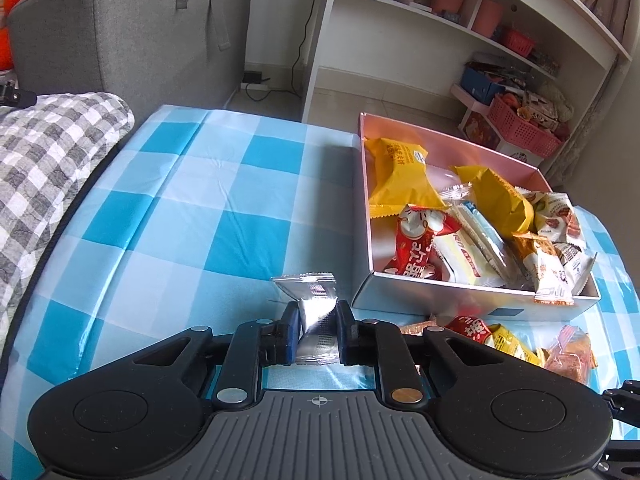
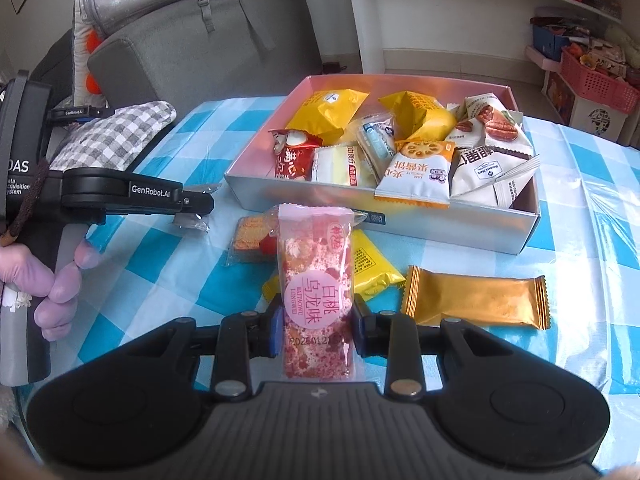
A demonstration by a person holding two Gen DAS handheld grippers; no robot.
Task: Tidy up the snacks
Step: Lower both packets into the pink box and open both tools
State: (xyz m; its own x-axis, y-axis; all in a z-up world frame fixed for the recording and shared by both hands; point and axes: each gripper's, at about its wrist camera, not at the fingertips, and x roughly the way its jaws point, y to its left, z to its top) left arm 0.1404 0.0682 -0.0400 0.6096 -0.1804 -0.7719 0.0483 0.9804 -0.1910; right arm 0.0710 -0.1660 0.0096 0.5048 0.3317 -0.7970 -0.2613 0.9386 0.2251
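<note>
Left hand-held gripper [image 1: 318, 330]: we see it squeezed shut on a silver packet [image 1: 314, 316], pinched across the middle so the wrapper crinkles in.
Right hand-held gripper [image 2: 314, 330]: we see it closed on a pink snack bar [image 2: 316, 292], holding it near its lower half.
Box [image 2: 384, 216]: this is our landmark; it sits on the blue checked desk [image 1: 180, 200] and already has many snacks inside.
Where the silver packet is: just in front of the box's left corner, in the jaws; we cannot tell if it touches the desk.
Where the pink snack bar is: in front of the box, above a yellow packet [image 2: 370, 266] and beside a gold bar [image 2: 476, 298].
How they will feel: we think both are very light. The silver packet looks soft and slippery. The pink snack bar looks stiffer but crumbly inside.
Where to hold: we think the middle is best, with a gentle squeeze, not the thin sealed ends.
</note>
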